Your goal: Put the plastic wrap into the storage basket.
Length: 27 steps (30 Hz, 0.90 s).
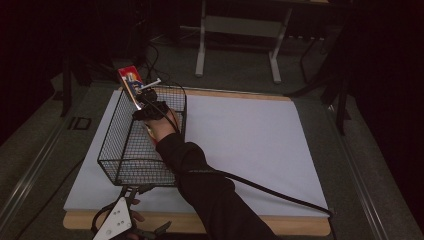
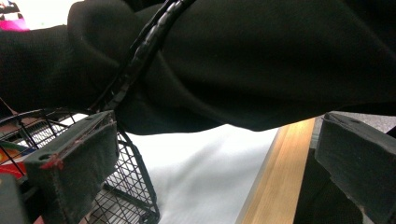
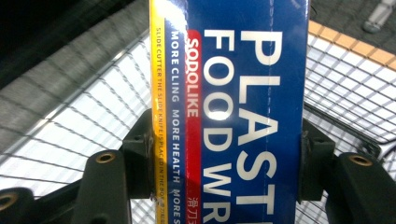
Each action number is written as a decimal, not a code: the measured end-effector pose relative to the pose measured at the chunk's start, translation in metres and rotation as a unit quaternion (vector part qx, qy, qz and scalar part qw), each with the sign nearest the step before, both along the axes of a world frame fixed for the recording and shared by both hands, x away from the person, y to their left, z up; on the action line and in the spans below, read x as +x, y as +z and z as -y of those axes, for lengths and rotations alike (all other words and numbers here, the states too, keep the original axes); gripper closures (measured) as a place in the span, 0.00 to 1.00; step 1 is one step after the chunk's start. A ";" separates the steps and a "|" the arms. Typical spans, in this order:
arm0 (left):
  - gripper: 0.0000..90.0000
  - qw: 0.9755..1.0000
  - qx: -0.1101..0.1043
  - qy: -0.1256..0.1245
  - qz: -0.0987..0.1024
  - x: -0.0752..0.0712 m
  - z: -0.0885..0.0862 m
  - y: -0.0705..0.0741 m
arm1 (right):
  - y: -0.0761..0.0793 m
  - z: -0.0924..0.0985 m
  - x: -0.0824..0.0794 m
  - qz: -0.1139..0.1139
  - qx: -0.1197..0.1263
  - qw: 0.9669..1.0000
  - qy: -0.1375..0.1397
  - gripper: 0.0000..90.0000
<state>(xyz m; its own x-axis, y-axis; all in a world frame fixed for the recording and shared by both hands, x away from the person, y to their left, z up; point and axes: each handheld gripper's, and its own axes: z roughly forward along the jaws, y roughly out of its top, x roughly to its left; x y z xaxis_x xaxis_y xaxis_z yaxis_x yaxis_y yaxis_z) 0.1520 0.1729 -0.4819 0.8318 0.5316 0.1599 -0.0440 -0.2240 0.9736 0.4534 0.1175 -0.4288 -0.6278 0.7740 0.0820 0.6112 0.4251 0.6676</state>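
Plastic food wrap box (image 3: 233, 112): light, stiff cardboard with slick faces, clamped across its narrow sides by the right gripper (image 1: 142, 97) above the wire basket (image 1: 125, 150). Left gripper (image 2: 205, 177) jaws apart, empty.

Dim, dark-edged room; the white table sheet (image 1: 250, 140) is brightest, glare streaks the box (image 3: 233, 112).

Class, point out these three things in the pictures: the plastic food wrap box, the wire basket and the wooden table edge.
plastic food wrap box (image 3: 243, 116): right gripper view, blue printed face.
wire basket (image 1: 111, 135): high view, left side wall.
wooden table edge (image 2: 280, 177): left gripper view, light wood strip.
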 end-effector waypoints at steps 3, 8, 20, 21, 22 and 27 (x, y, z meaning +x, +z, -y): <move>0.00 1.000 0.000 0.000 0.000 0.000 0.000 0.000 | -0.002 0.004 0.003 -0.009 0.013 1.000 -0.006 0.43; 0.00 1.000 0.003 -0.001 0.000 0.000 0.001 0.000 | -0.003 0.004 0.002 -0.006 0.012 1.000 -0.003 0.43; 0.00 1.000 0.004 -0.002 -0.001 0.000 0.002 0.000 | -0.006 0.006 -0.004 0.004 0.012 1.000 -0.001 0.41; 0.00 1.000 0.004 -0.001 -0.001 0.000 0.001 0.000 | -0.006 0.006 -0.004 0.008 0.011 1.000 0.001 0.40; 0.00 1.000 0.003 -0.001 -0.001 0.000 0.001 0.000 | -0.006 0.005 -0.004 0.012 0.009 1.000 0.001 0.40; 0.00 1.000 0.004 -0.002 -0.001 0.000 0.001 -0.001 | -0.006 0.004 -0.005 0.009 0.007 1.000 0.015 0.30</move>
<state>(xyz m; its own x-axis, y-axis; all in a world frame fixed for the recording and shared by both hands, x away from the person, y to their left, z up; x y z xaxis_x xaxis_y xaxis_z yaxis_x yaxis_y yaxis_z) 0.1521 0.1720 -0.4825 0.8339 0.5277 0.1617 -0.0424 -0.2308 0.9721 0.4487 0.1136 -0.4351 -0.6524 0.7535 0.0810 0.5859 0.4337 0.6845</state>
